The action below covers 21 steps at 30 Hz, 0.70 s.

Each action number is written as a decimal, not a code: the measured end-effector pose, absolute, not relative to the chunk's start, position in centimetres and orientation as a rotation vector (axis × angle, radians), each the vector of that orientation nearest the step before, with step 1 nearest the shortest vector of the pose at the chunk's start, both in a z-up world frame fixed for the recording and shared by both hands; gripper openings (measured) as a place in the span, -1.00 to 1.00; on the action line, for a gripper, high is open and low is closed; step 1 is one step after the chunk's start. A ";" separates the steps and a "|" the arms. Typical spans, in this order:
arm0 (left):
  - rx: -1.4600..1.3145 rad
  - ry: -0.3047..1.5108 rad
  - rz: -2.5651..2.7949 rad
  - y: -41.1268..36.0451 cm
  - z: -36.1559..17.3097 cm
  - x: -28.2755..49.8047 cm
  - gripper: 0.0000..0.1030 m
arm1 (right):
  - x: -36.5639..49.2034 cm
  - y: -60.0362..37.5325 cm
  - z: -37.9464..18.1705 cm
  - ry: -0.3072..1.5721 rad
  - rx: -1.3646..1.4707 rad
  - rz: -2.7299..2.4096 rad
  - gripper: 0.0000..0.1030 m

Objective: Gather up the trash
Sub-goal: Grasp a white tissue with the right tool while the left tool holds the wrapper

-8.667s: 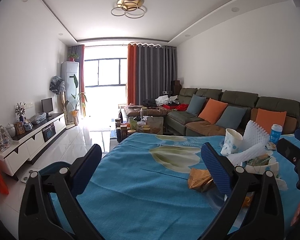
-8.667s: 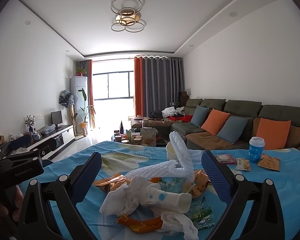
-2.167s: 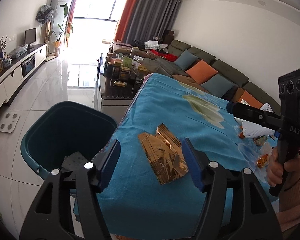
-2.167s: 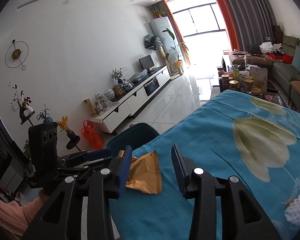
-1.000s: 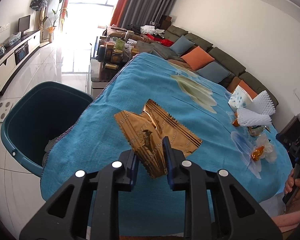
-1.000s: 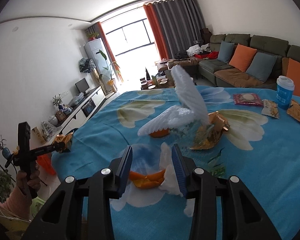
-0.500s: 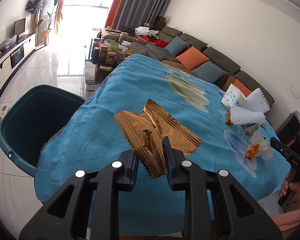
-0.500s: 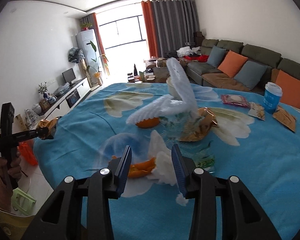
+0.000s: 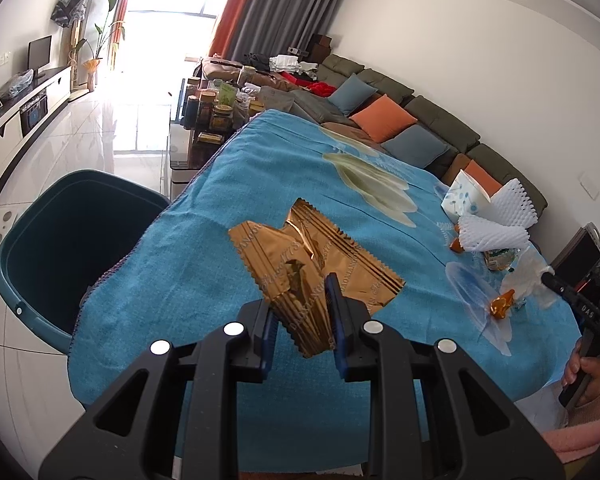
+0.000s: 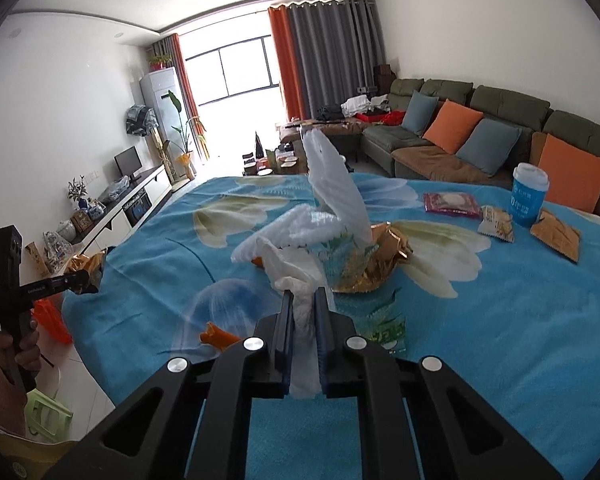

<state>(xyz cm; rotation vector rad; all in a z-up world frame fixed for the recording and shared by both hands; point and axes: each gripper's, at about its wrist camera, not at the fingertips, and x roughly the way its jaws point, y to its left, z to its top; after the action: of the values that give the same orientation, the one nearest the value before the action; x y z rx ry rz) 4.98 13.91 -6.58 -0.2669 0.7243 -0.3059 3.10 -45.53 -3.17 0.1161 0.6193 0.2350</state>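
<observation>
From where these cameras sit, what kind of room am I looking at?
Most likely a home living room: a long sectional sofa with orange and blue cushions along one wall, a low TV cabinet with a small screen opposite, and a table under a blue floral cloth strewn with wrappers.

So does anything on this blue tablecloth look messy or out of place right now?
Yes. A heap of rubbish sits mid-table: white foam fruit netting, a crumpled gold foil wrapper and orange peel lie jumbled together. A blue paper cup stands upright among loose snack packets.
</observation>
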 end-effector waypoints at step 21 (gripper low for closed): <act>-0.254 0.649 -0.289 15.7 -3.9 2.8 -0.55 | 6.8 -36.0 -1.0 0.564 0.156 0.595 -0.83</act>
<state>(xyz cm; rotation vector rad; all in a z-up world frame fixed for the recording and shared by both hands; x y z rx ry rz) 2.78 15.67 -3.90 -0.2537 0.6487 -0.2895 6.84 -35.98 -1.00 0.1555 0.5637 0.5953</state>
